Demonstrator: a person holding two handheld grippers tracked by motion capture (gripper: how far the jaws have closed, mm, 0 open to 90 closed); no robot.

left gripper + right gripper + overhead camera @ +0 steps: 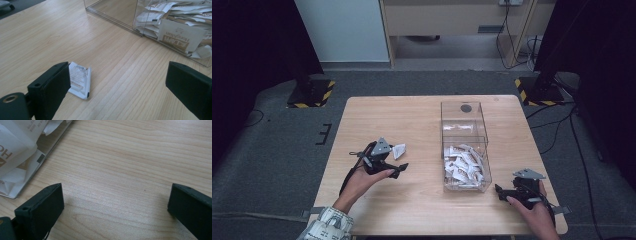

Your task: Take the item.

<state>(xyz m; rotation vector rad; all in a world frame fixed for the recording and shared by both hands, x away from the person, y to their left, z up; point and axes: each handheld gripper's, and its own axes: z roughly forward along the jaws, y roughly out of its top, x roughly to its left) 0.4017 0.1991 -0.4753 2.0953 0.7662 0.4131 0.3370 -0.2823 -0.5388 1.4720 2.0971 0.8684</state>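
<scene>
Light wood-grain square table (412, 120) sits mid-frame on grey carpet, with dark stands on hazard-striped bases in the upper corners. The clear plastic rectangular box (464, 145) right of centre is half full of white paper sachets (464, 167); their print is mostly unreadable. One flat white sachet (80, 80) lies beside the left gripper (117, 82), partly hidden by a jaw. Left gripper gapes wide, empty. Right gripper (115, 207), lower right, also spread, holding nothing.

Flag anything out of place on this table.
One white packet lies flat on the wooden table, apart from the clear box that holds the pile of other packets. It sits by the open left gripper.
</scene>
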